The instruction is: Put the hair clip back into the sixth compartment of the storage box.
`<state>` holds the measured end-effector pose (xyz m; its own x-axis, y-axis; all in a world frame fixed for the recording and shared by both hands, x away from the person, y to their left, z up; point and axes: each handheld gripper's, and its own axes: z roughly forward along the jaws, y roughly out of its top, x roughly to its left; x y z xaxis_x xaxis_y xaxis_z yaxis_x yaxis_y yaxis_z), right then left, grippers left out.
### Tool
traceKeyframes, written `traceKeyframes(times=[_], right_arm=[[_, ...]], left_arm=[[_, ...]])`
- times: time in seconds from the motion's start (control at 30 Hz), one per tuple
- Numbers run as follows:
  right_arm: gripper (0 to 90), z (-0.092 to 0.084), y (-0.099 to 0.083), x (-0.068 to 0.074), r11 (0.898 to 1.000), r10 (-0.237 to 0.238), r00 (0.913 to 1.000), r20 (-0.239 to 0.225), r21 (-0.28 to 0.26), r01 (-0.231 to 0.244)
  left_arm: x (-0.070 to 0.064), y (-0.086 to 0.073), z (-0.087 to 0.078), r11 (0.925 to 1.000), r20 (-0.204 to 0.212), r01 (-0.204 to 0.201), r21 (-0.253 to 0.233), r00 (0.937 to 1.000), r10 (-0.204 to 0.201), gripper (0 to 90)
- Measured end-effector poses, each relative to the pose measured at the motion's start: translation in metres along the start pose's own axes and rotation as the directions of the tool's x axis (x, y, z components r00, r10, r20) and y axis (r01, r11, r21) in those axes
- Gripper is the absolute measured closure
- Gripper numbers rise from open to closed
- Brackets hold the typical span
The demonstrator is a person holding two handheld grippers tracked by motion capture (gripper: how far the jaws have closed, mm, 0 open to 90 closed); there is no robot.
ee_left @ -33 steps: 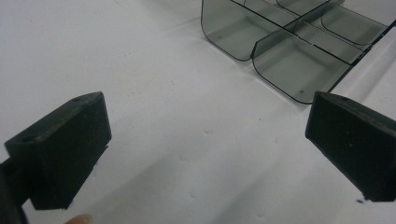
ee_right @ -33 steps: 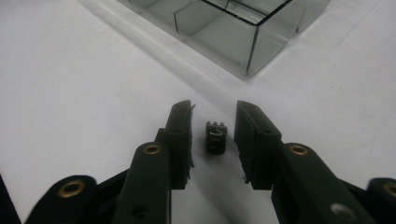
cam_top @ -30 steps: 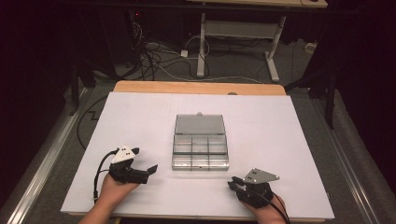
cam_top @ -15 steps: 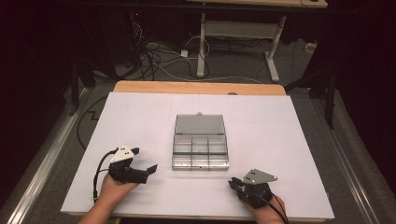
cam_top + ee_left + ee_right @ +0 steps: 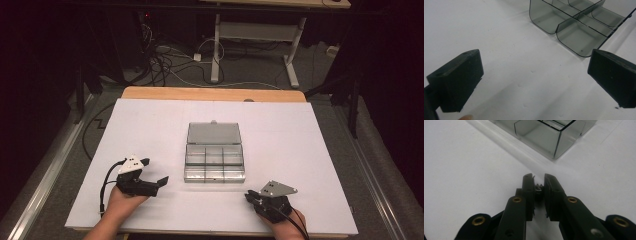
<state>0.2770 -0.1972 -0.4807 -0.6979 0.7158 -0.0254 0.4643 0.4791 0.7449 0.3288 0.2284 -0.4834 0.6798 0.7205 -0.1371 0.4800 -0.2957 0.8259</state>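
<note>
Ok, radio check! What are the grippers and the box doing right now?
Left gripper open, empty. Right gripper nearly shut, a small gap, nothing seen held. Box open, looks empty, untouched between them. Nothing in the way.

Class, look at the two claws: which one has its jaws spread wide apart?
The left claw: its jaws stand far apart over bare table. The right claw has its jaws nearly together, nothing between them.

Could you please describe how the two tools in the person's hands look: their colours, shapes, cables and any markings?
Both are black. The left tool has broad, blocky black pads and a pale three-cornered plate on top, with a black cable looping behind it. The right tool has a grey three-cornered plate, slim jaws with brass-coloured rivets, and a black cable. I see no lettering. No sleeves are in view.
</note>
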Motion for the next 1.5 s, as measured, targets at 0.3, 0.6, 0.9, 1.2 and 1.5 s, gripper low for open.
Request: traceKeyframes(times=[0.3, 0.6, 0.9, 1.2, 1.5], right_arm=[[80.5, -0.001, 0.000, -0.001, 1.000, 0.007, 0.9999, -0.012, -0.006, -0.007], [80.6, -0.008, 0.005, -0.002, 0.999, 0.000, 0.9998, -0.020, -0.049, -0.001], [80.6, -0.004, 0.013, -0.001, 0.998, -0.008, 0.9990, -0.045, -0.061, 0.005], [80.5, 0.005, 0.020, 0.004, 0.998, -0.012, 0.9968, -0.079, -0.059, 0.008], [80.5, 0.014, 0.024, 0.010, 0.999, -0.028, 0.9936, -0.109, -0.047, 0.023]], left_arm=[[-0.001, 0.000, 0.000, 0.9998, 0.007, -0.019, -0.001, 0.9998, 0.019, 0.0], [-0.003, -0.001, -0.001, 0.9994, 0.009, -0.034, -0.005, 0.9994, 0.034, 0.0], [-0.004, -0.001, -0.001, 0.9993, 0.005, -0.036, -0.010, 0.9993, 0.036, 0.0], [-0.004, -0.001, -0.001, 0.9991, 0.008, -0.041, -0.009, 0.9991, 0.041, 0.0], [-0.004, -0.001, -0.001, 0.9991, 0.016, -0.042, -0.006, 0.9990, 0.042, 0.0]])
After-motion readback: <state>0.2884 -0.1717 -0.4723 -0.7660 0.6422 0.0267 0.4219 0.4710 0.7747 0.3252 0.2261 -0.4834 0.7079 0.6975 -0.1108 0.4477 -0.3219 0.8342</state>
